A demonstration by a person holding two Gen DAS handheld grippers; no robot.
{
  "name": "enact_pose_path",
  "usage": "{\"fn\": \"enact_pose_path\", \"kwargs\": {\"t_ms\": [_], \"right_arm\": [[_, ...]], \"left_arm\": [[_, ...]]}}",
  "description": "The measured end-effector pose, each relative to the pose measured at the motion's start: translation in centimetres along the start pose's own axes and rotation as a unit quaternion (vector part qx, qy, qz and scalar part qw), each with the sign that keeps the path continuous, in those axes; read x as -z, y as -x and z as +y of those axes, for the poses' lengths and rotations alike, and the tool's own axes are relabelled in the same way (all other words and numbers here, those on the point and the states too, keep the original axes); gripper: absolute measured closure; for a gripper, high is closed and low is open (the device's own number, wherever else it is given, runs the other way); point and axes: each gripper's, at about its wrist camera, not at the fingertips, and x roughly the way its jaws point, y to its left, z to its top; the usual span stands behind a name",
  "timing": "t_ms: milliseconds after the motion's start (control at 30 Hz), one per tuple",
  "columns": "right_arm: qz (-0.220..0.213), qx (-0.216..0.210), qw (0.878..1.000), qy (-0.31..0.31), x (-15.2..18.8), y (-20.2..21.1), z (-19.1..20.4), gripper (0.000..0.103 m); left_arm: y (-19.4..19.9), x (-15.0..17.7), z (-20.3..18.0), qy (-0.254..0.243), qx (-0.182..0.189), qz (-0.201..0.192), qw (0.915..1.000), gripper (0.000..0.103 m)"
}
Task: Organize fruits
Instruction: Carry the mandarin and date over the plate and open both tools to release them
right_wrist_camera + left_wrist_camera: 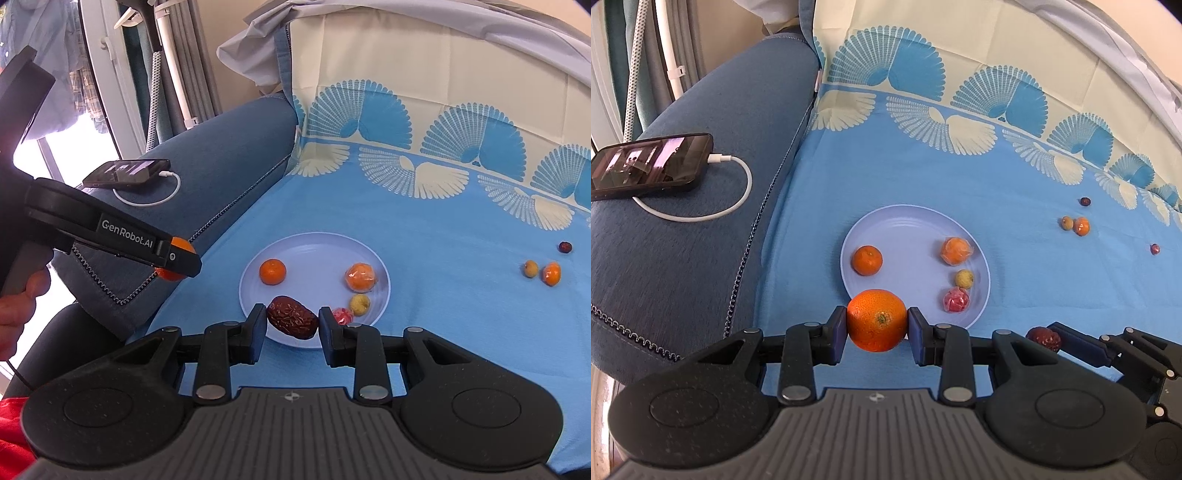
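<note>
Pinched between the blue pads of the left gripper [877, 325] is a large round orange [876, 319], held just above the near rim of the pale lilac round plate [908, 221]. On that plate lie four fruits: a small mandarin [866, 260] toward its left side, a plastic-wrapped orange fruit [956, 251] at the right, a small yellowish fruit [964, 278] below it, and a red wrapped fruit [956, 300] near the near-right rim. Well apart, toward the right edge of the blue patterned cloth [1015, 177], wait a small wrapped orange fruit [1081, 226] touching a little tan fruit [1066, 222], plus two dark red berries [1085, 201]. So roughly half seems gathered; four loose pieces and the two carried ones remain. A black phone [650, 166] with a white cable [738, 192] rests on the blue sofa arm [701, 258], clear of the work.

From the right wrist, the right gripper [292, 323] clamps a wrinkled dark red jujube [292, 321] over the plate's near edge. To its left the other gripper hangs over the cloth's left edge, outside the plate. Both loads head for the same near rim, so I judge the grippers could crowd each other, and round fruit may roll on release.
</note>
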Motion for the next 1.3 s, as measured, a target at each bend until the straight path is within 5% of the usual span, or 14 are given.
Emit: {"fn": "enact_pose_path", "kwargs": {"t_ms": [1300], "right_arm": [[0.049,0.006,0.999,-0.021,-1.8,-10.4,-3.8,0.071]], "left_arm": [[-10.1,-4.3,-0.6,-0.015,0.002,0.050,0.9986,0.065]]}}
